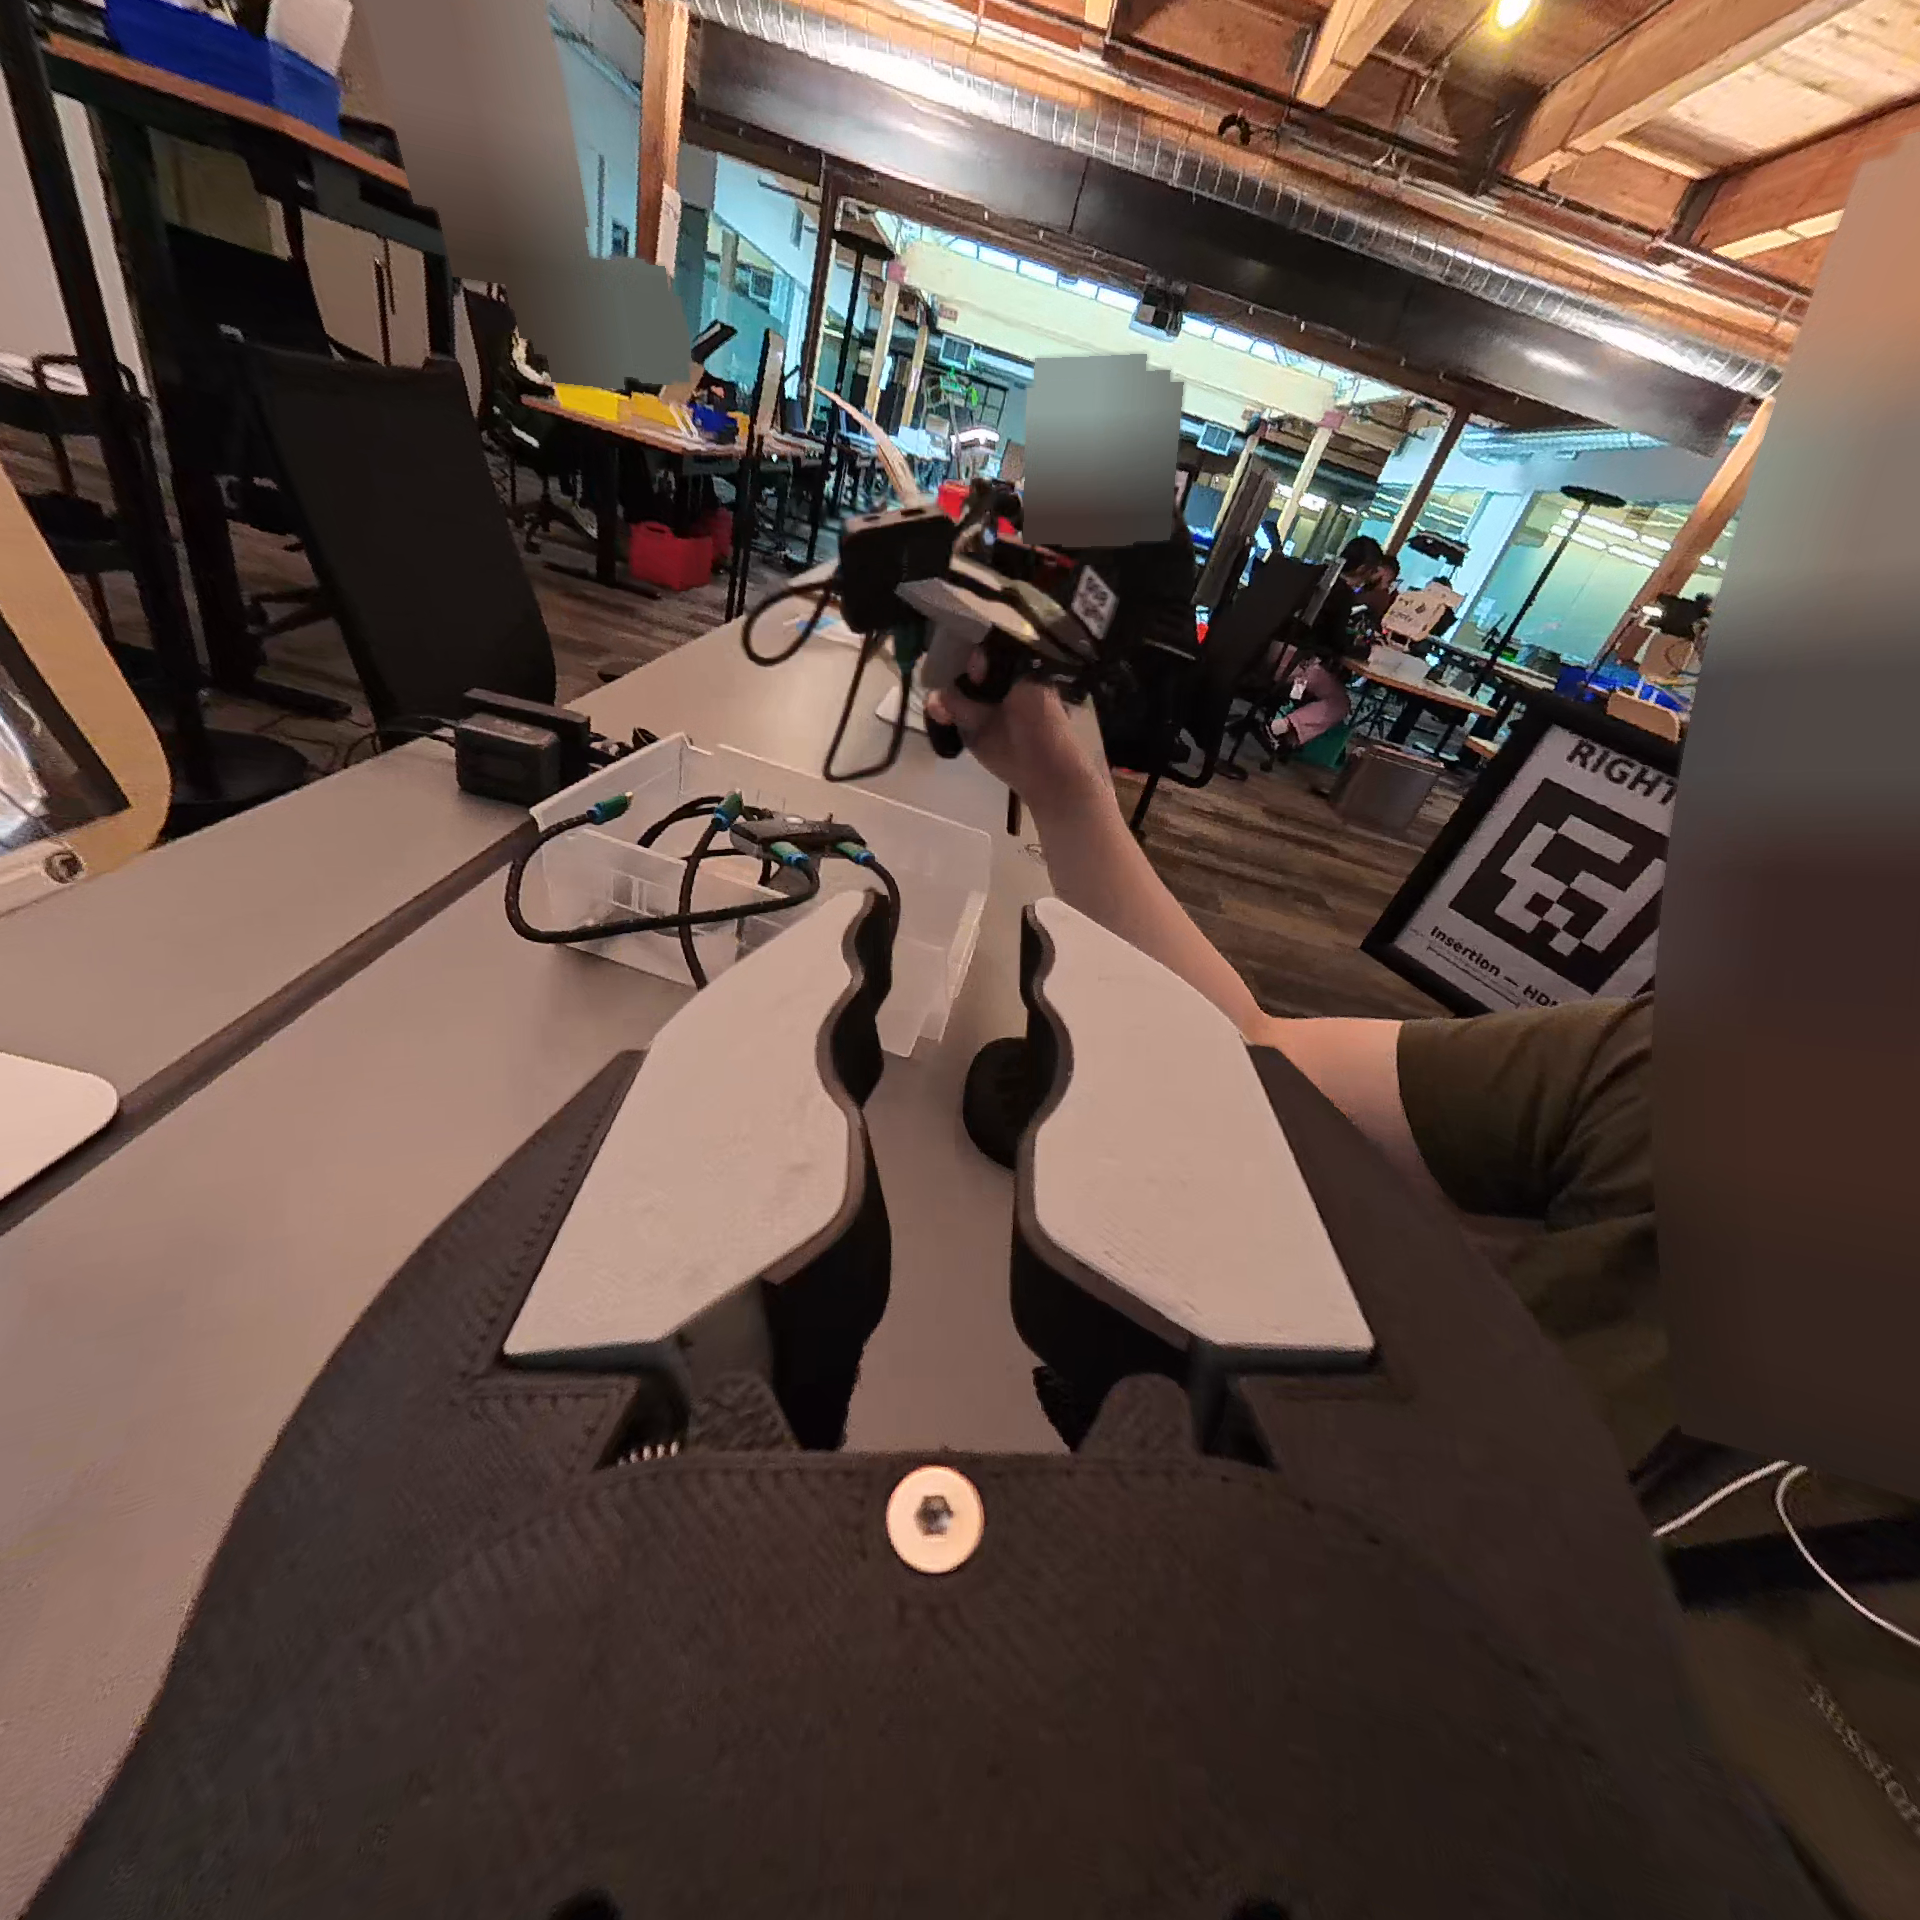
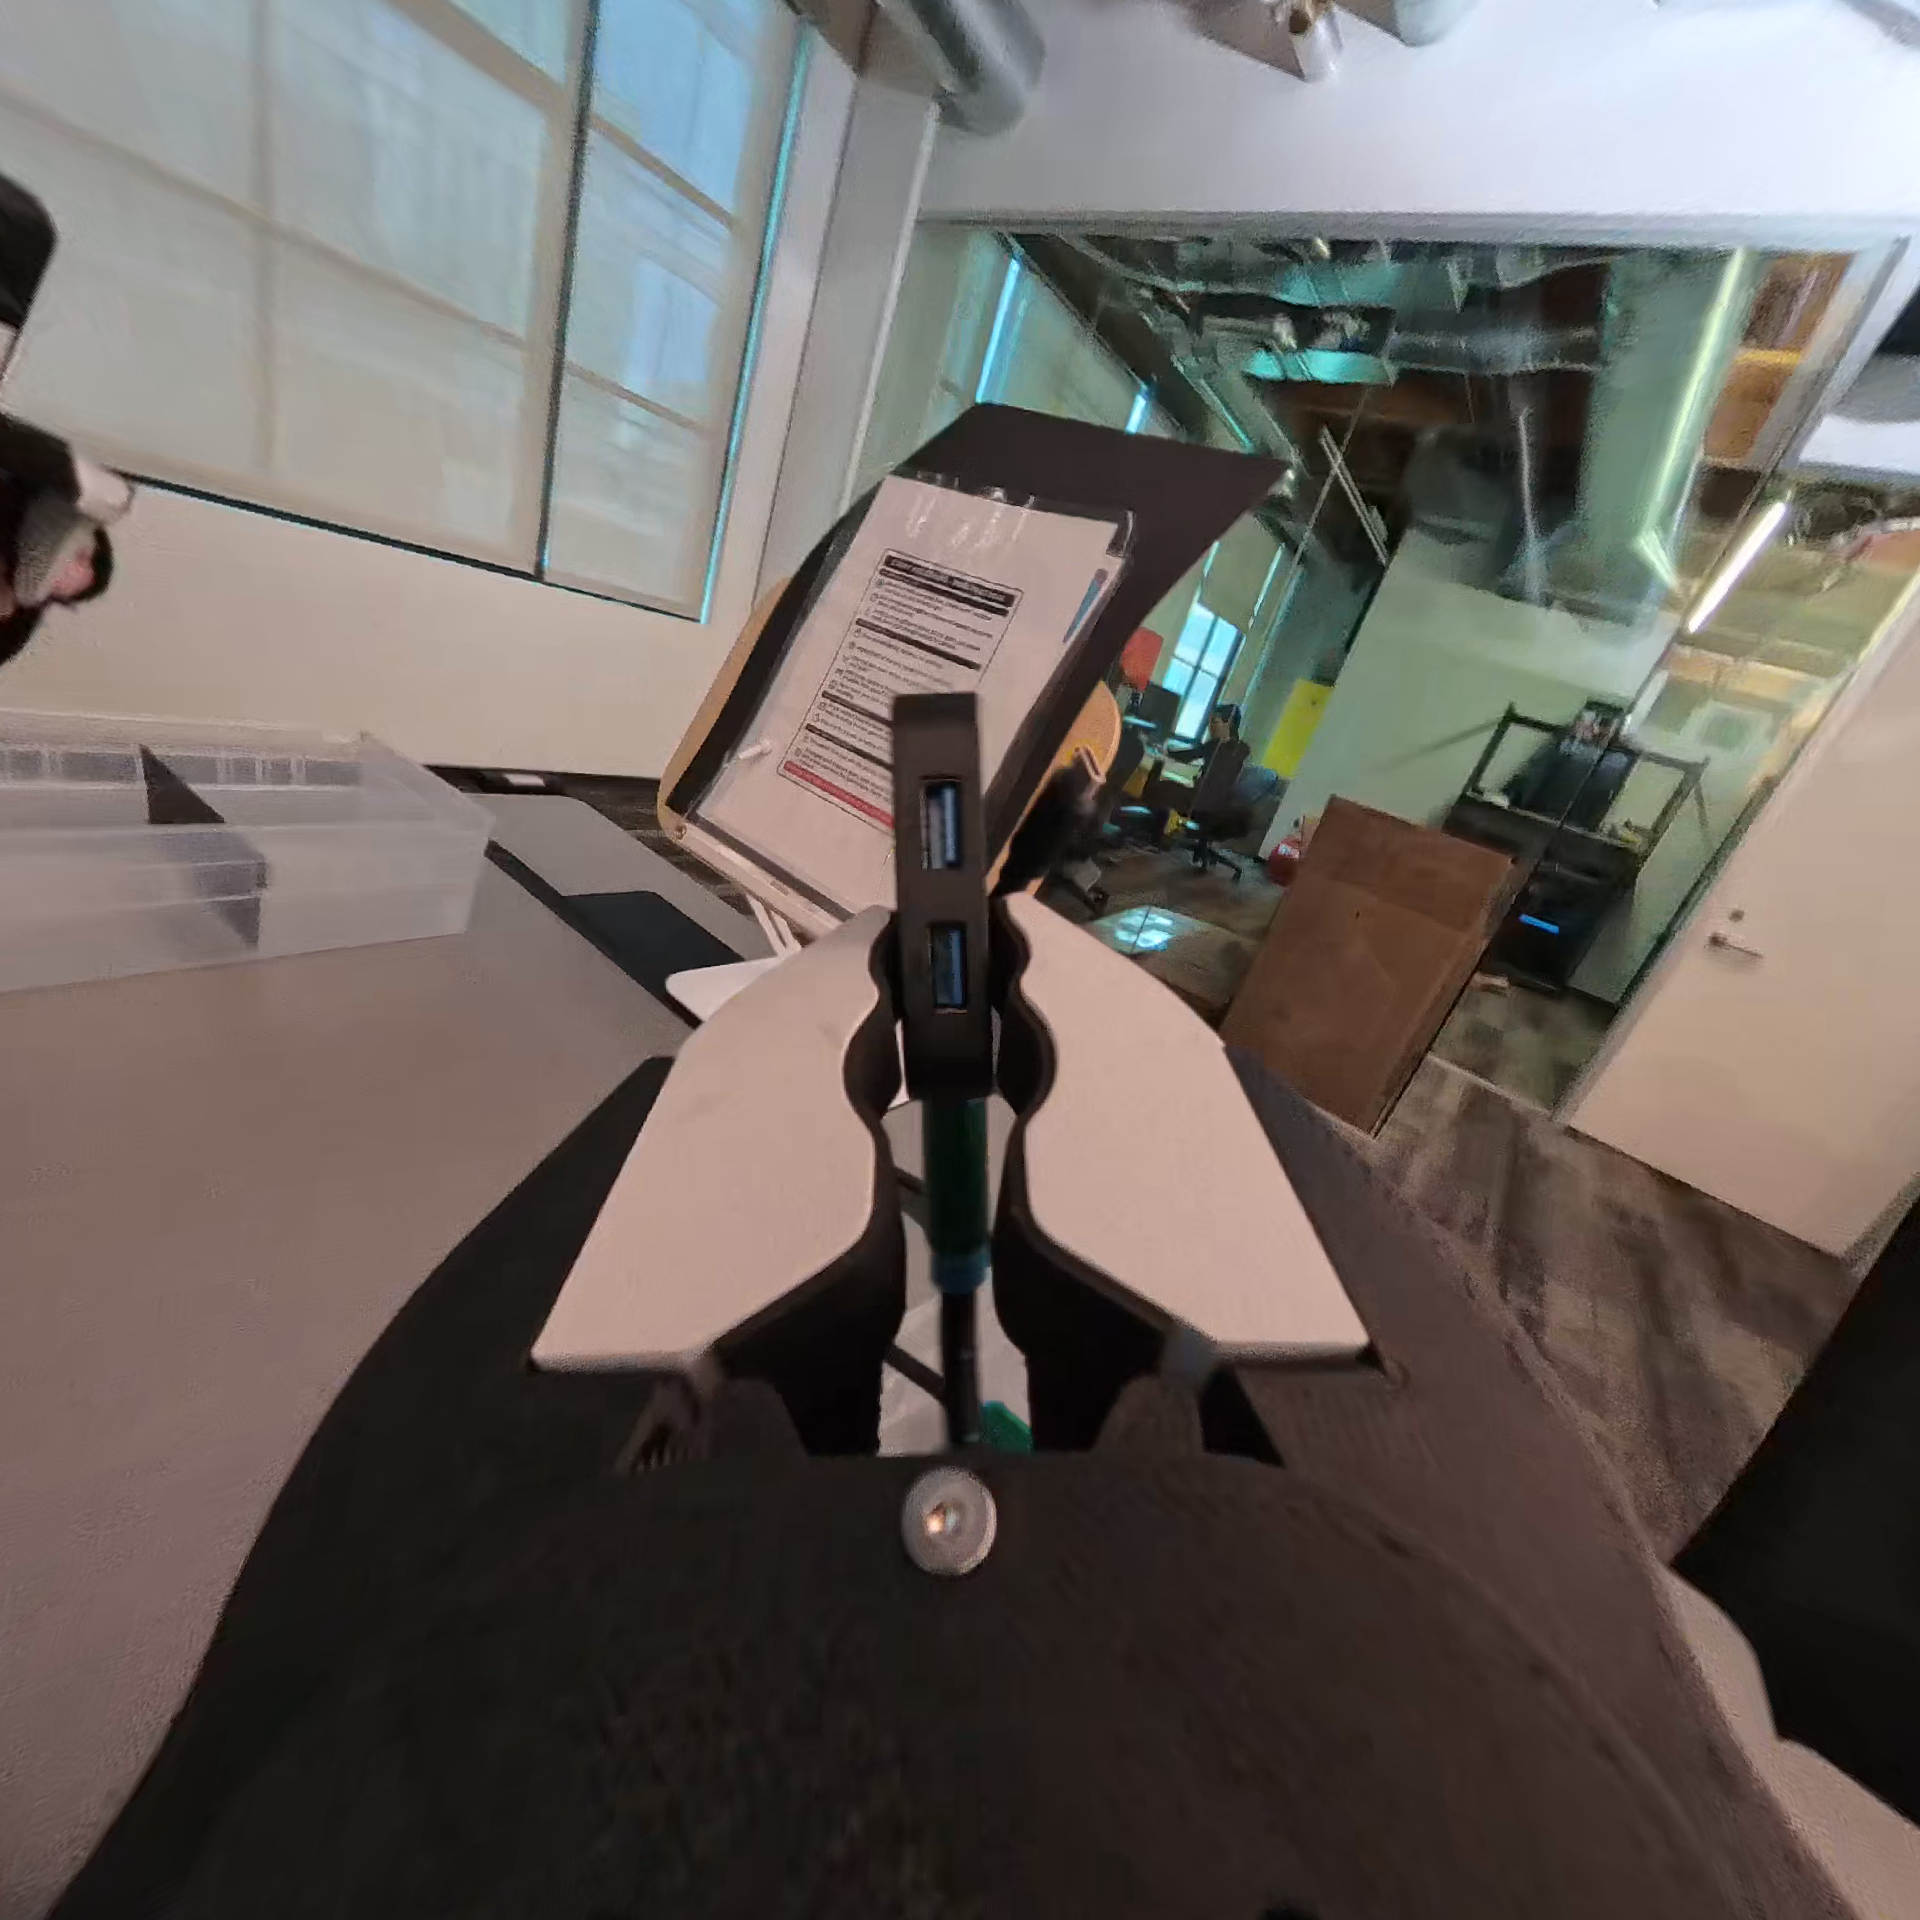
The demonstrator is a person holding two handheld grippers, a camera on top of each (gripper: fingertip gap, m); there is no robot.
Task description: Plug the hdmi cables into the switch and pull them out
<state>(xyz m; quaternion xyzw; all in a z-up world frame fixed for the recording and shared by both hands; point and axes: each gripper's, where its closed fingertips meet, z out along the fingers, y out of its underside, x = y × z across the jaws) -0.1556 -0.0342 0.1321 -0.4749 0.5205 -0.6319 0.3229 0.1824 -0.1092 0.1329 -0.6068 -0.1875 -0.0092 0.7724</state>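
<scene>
Right gripper point(image 2: 943, 977) at frame centre of the right wrist view, jaws clamped on a black switch point(image 2: 940, 831) standing on edge, two blue ports facing the camera, upper half poking above the fingertips. Below the switch, between the fingers, a green-collared plug point(image 2: 956, 1184) with black cable running down toward the gripper body. Behind, a tilted stand with a printed sheet point(image 2: 935, 665); at left, a clear bin point(image 2: 312, 862) on the grey surface point(image 2: 260, 1143). In the left wrist view, left gripper point(image 1: 956, 925) at lower centre, jaws apart and holding nothing, over the surface point(image 1: 312, 1091). Just beyond its left fingertip, mid-frame, clear bin point(image 1: 925, 883) holding a second small black switch point(image 1: 795, 833) with green-tipped HDMI cables point(image 1: 582, 904) plugged in and looping over the rim. Above and right of the bin, well off the surface, right gripper point(image 1: 914, 582) in a hand point(image 1: 1008, 717), gripping the switch point(image 1: 894, 561), cable loops point(image 1: 862, 717) dangling beneath. At right edge, a framed marker board point(image 1: 1548, 873) leaning on the floor.
</scene>
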